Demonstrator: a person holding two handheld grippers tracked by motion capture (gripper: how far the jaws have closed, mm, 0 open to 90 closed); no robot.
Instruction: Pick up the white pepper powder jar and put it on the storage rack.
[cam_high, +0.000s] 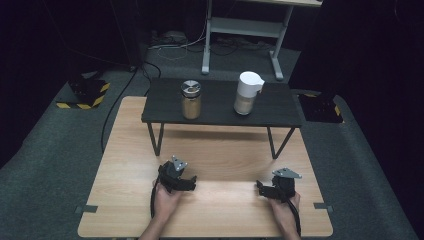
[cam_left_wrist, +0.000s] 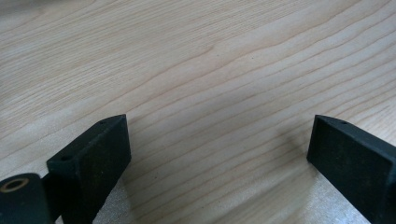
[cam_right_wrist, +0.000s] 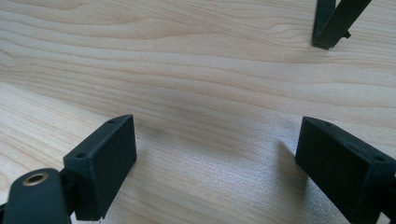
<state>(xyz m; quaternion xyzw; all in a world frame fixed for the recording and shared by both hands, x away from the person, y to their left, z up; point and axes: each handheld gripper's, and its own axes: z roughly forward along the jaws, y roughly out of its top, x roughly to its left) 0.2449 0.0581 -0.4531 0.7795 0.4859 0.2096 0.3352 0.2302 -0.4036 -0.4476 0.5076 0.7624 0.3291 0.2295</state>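
A: Where are the two grippers?
B: Both sit low over the wooden table (cam_high: 220, 150), near the person's edge. The left gripper (cam_high: 192, 183) is at about seven o'clock on the table top. The right gripper (cam_high: 260, 186) is at about five o'clock.

A: Are their fingers together?
B: No. The left gripper's (cam_left_wrist: 218, 149) jaws stand wide apart with only bare wood between them. The right gripper's (cam_right_wrist: 215, 151) jaws stand wide apart too, and nothing is between them.

A: What is past them?
B: A small black shelf (cam_high: 220, 102) stands on the table at twelve o'clock. A glass jar with a shiny lid (cam_high: 191, 99) stands on its left part. A white jug (cam_high: 247, 93) stands on its right part, well apart from the jar.

A: Does the right gripper view show the shelf?
B: One black shelf leg (cam_right_wrist: 332, 23), at about one o'clock.
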